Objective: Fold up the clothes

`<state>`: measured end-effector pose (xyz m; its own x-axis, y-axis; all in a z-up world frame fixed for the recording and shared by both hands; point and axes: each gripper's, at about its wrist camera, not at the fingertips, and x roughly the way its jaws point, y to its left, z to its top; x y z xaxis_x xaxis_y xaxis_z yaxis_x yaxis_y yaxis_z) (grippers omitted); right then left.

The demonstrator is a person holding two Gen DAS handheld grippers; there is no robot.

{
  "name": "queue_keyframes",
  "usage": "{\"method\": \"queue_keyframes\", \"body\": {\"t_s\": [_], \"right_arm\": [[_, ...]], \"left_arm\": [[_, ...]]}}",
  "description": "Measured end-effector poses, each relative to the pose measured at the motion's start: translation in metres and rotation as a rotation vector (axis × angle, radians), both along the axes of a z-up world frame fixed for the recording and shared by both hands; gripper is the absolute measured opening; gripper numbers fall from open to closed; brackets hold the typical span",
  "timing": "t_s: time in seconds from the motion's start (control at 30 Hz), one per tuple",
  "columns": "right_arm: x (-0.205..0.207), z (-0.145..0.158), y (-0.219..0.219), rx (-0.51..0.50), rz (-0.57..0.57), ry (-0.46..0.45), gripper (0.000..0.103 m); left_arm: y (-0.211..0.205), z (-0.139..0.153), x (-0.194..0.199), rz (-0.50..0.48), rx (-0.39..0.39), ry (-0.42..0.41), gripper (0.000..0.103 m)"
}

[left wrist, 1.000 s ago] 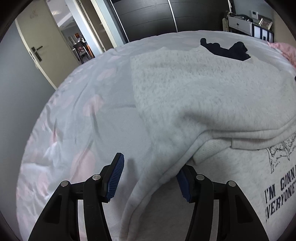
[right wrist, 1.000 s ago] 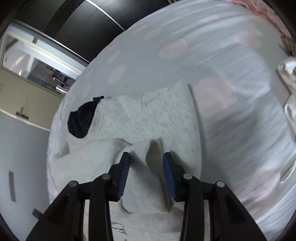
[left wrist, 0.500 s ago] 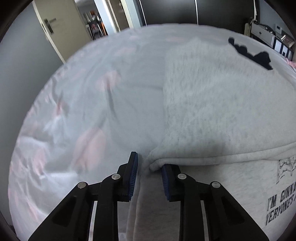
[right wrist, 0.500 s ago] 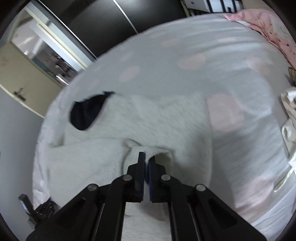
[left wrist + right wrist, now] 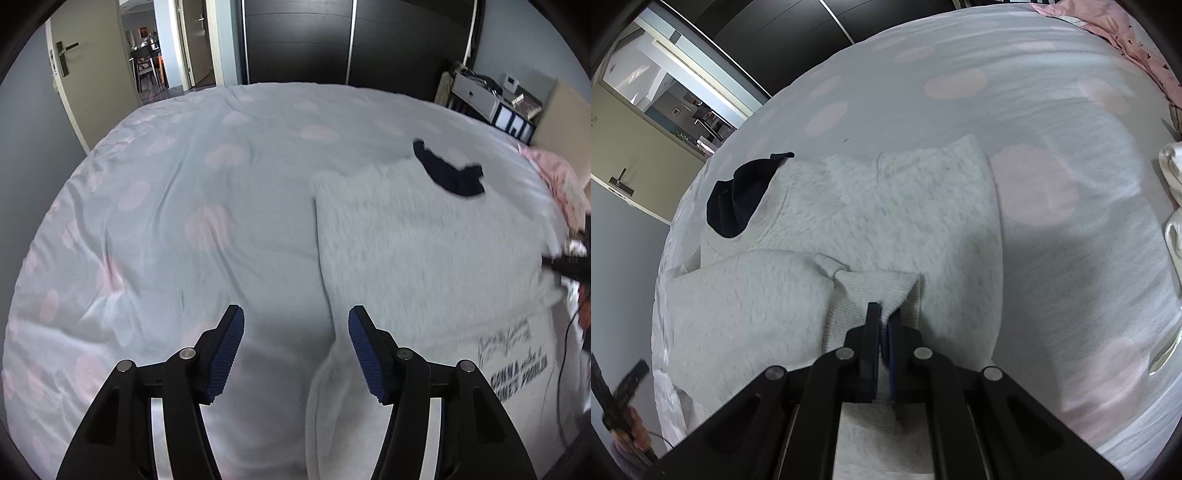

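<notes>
Lying spread across the bed [image 5: 229, 206], toward its right side and clear of the far edge: the grey sweatshirt [image 5: 424, 251], partly doubled over, printed front showing near the bottom right of the left view. Sitting at its far end, a dark sock [image 5: 448, 175], looking to be touching the fabric near the neckline. Hovering above the sweatshirt's left edge: the left gripper [image 5: 295, 347], jaws wide apart, nothing between the pads, the garment's edge running just under the right pad. Pinching hard on the other side: the right gripper [image 5: 882, 332], jaws together and clamped on the cuff [image 5: 875, 291] of a sleeve, ribbed knit bunching up ahead of the fingertips. Sleeve lying folded inward over the body of the sweatshirt, a puffed fold of fabric resting just left of the cuff. Judging the step in hand: folding in the sleeve on the right side, cuff held over the torso panel. Calling next, most likely, for laying that cuff down flat on the body without dragging the layers beneath, and for the left jaws closing on the edge under them to bring that side in. Also worth watching: the sock, sitting where a later lengthwise fold could trap it. Pink cloth [image 5: 1126, 40] and something pale [image 5: 1172, 177] resting at the bed's right edge, well apart from the work.
</notes>
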<state>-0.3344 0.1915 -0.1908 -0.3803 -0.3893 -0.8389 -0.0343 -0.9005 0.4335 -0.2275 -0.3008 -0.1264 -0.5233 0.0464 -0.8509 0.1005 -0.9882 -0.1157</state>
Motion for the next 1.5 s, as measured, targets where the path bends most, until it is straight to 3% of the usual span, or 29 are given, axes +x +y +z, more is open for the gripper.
{"method": "queue_keyframes", "body": {"t_s": [0.1,0.3,0.47,0.6,0.8,0.87,0.93,0.97,1.07,1.27,1.33,1.43,1.5], "right_arm": [[0.002,0.001,0.0,0.006,0.009,0.004,0.005],[0.002,0.001,-0.001,0.021,0.039,0.015,0.006],[0.003,-0.002,-0.001,0.027,0.057,0.023,0.006],[0.003,-0.005,-0.004,0.038,0.065,0.027,0.006],[0.003,-0.01,-0.001,0.01,0.055,0.032,0.006],[0.003,-0.011,0.001,0.0,0.048,0.027,0.006],[0.002,-0.01,0.0,-0.003,0.039,0.014,0.006],[0.001,-0.008,-0.001,0.01,0.038,0.01,0.006],[-0.001,0.001,-0.007,0.051,0.035,-0.002,0.004],[0.008,0.052,-0.02,-0.029,0.051,0.149,0.003],[0.008,0.063,-0.032,-0.05,0.077,0.172,0.003],[0.002,0.066,-0.053,0.032,0.097,0.217,0.003],[-0.007,0.053,-0.057,0.085,0.083,0.192,0.003]], "left_arm": [[-0.013,0.001,-0.033,0.017,0.112,-0.004,0.061],[-0.031,-0.028,-0.093,0.078,0.311,-0.015,0.061],[-0.042,-0.053,-0.109,0.103,0.432,0.008,0.061],[-0.042,-0.075,-0.117,0.107,0.525,-0.025,0.061],[-0.029,-0.077,-0.114,0.126,0.513,-0.005,0.06],[-0.026,-0.072,-0.112,0.147,0.525,-0.007,0.038],[-0.023,-0.067,-0.111,0.168,0.537,-0.009,0.032],[-0.022,-0.063,-0.11,0.178,0.526,-0.007,0.023],[-0.02,-0.044,-0.104,0.206,0.472,0.005,0.012],[-0.028,-0.001,-0.091,0.214,0.271,0.048,0.007],[-0.041,-0.001,-0.091,0.254,0.208,0.04,0.0],[-0.07,-0.013,-0.097,0.356,0.166,0.005,0.0],[-0.081,-0.019,-0.096,0.391,0.144,-0.013,0.0]]}}
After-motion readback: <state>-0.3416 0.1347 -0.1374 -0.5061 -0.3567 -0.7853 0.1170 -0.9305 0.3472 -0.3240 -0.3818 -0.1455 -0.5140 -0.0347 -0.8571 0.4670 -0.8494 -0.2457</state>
